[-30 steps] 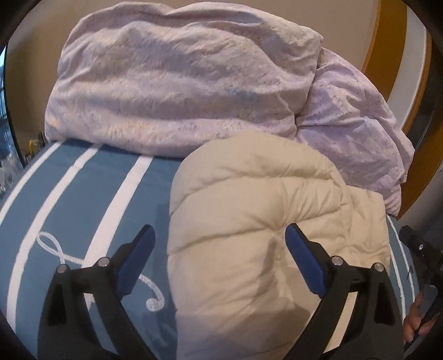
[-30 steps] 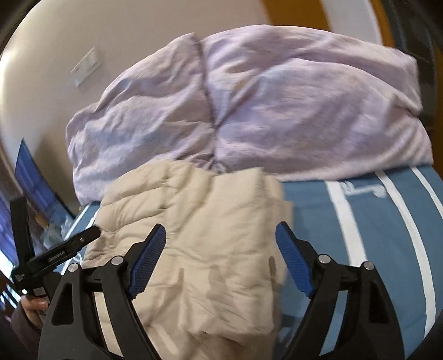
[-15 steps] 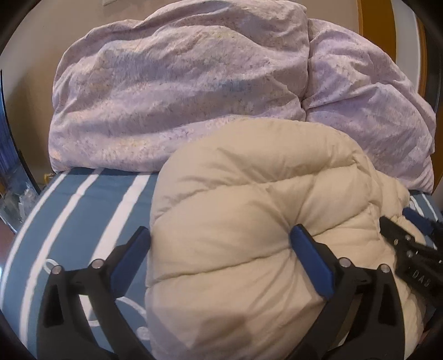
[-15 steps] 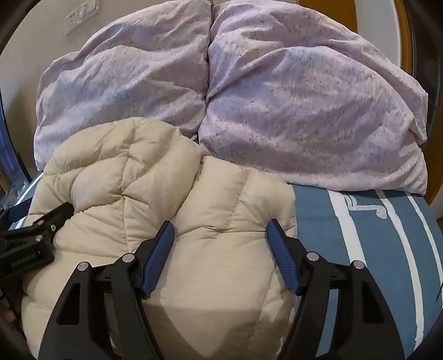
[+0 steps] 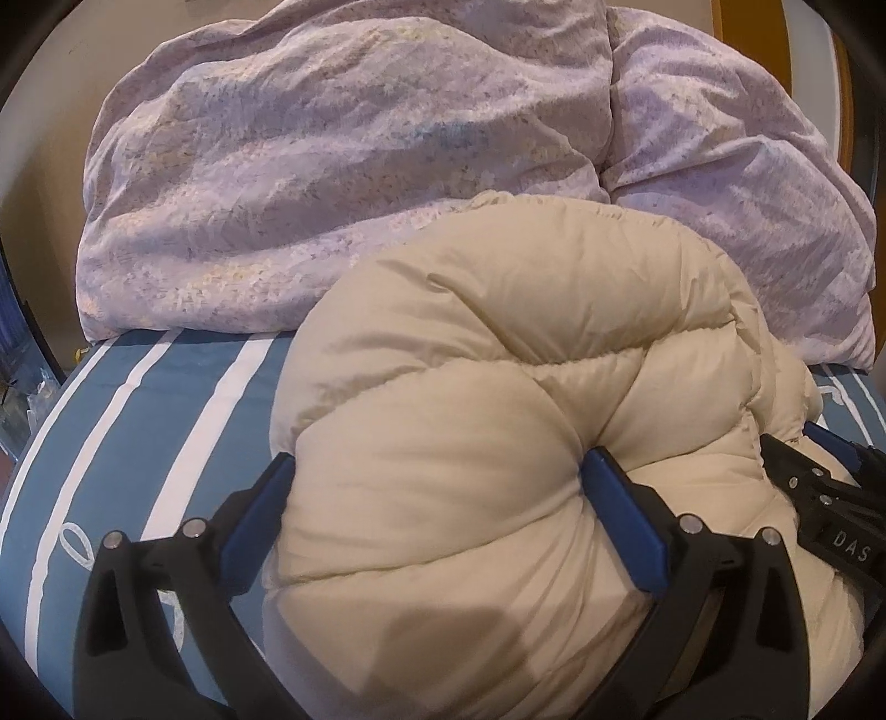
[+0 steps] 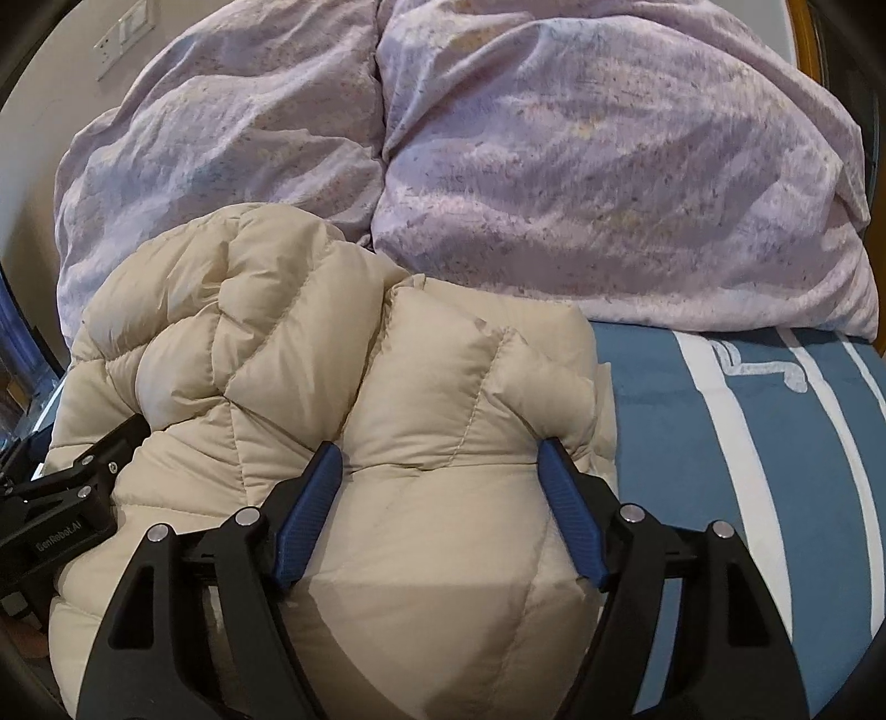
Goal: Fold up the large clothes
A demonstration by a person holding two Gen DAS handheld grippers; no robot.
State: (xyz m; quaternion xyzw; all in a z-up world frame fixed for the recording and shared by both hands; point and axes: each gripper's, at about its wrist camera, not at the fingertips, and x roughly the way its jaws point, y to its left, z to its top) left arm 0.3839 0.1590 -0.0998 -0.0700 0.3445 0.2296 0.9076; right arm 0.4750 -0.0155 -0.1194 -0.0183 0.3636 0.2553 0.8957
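A puffy cream quilted jacket (image 5: 498, 343) lies bunched on the blue striped bed. My left gripper (image 5: 437, 459) stands wide open astride its left bulge, with its right pad in a seam crease and its left pad at the jacket's edge. The jacket (image 6: 443, 360) fills the right wrist view too. My right gripper (image 6: 438, 446) pinches a fold of it, both blue pads dug into the fabric while the jaws ease open. Each gripper's black body shows at the side of the other's view.
A heaped lilac duvet (image 5: 332, 166) (image 6: 609, 166) backs right against the jacket's far side. The blue sheet with white stripes (image 5: 166, 415) (image 6: 747, 471) lies bare on either side of it. A beige wall with a switch plate (image 6: 124, 36) rises behind.
Both grippers have come down and forward onto the jacket. The left one shifted right until its jaws straddle the bulge. The right one's pads now sink into the fabric.
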